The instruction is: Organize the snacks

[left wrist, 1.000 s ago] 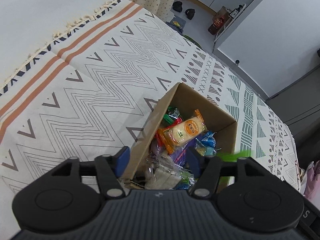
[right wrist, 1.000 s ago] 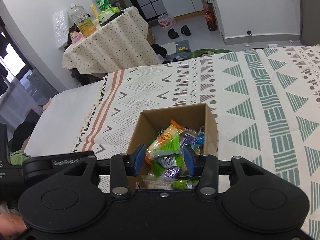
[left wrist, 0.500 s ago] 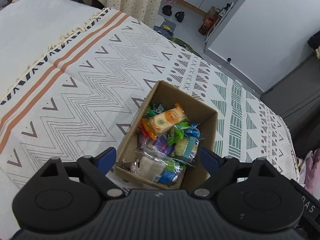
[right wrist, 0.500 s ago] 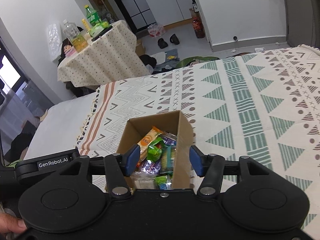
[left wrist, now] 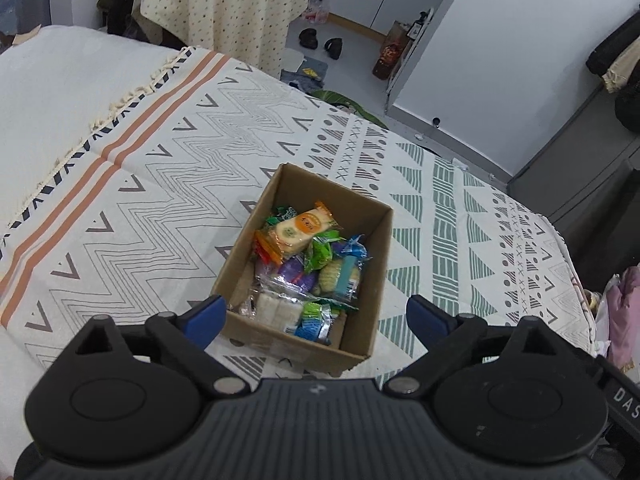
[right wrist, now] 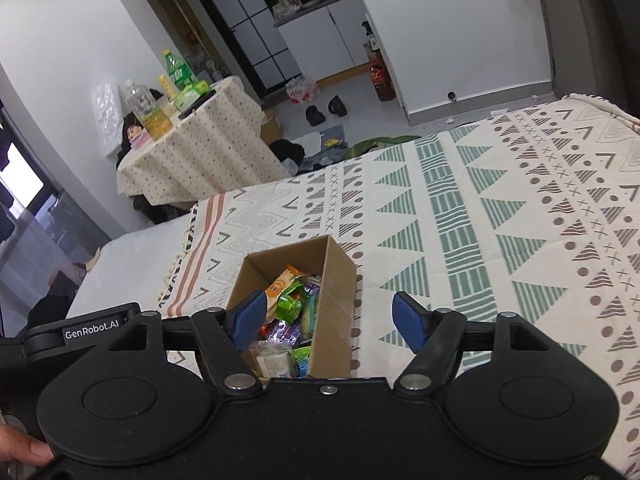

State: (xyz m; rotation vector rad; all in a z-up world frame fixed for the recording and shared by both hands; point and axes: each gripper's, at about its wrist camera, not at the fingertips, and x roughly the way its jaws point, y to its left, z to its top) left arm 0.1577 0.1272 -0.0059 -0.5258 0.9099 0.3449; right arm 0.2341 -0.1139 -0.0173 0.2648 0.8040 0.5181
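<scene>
An open cardboard box (left wrist: 376, 264) (right wrist: 334, 300) sits on the patterned blanket, filled with several wrapped snacks. An orange-edged cracker pack (left wrist: 298, 232) lies on top, with green (left wrist: 320, 252), purple and blue packets beside it. My left gripper (left wrist: 316, 320) hovers open above the box's near end, nothing between its blue fingers. My right gripper (right wrist: 328, 322) is also open and empty, held above the box's right wall; the green packet (right wrist: 290, 306) shows just past its left finger (right wrist: 246, 318).
The blanket (left wrist: 160, 184) (right wrist: 500, 216) covers a bed that drops off at its far edge. Beyond stands a small table under a dotted cloth (right wrist: 192, 152) with bottles on it. Shoes (left wrist: 320, 42) lie on the floor. A hand (right wrist: 20, 452) shows at the lower left.
Both grippers have risen and pulled back from the box, and both have opened wider. The snacks in the box lie as before.
</scene>
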